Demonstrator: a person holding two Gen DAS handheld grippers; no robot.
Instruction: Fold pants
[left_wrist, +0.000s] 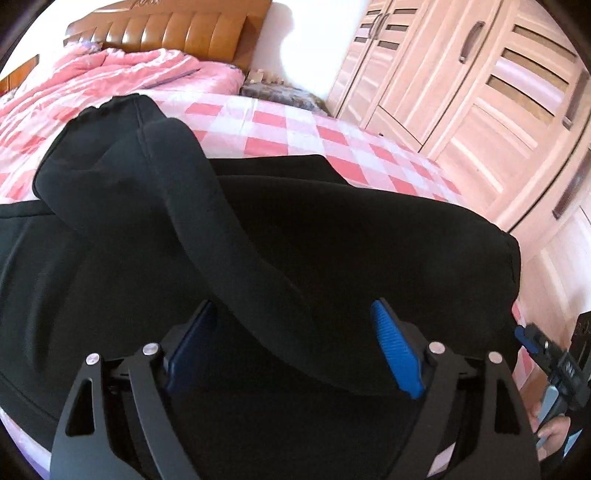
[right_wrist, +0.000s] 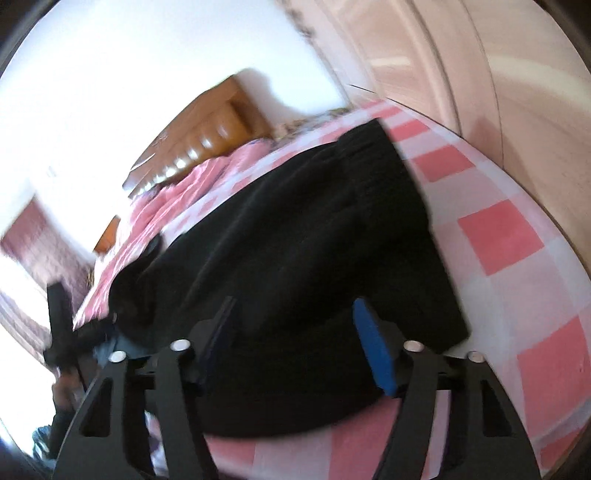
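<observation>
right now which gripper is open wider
The left gripper: its jaws stand farther apart over the black pants than those of the right gripper.

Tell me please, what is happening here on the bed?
A person is folding black pants on a bed with a pink checked sheet. Both jaws stand open: the left hand-held gripper hovers over a pant leg laid across the garment, and the right hand-held gripper over the pants' edge. Neither grips fabric.
</observation>
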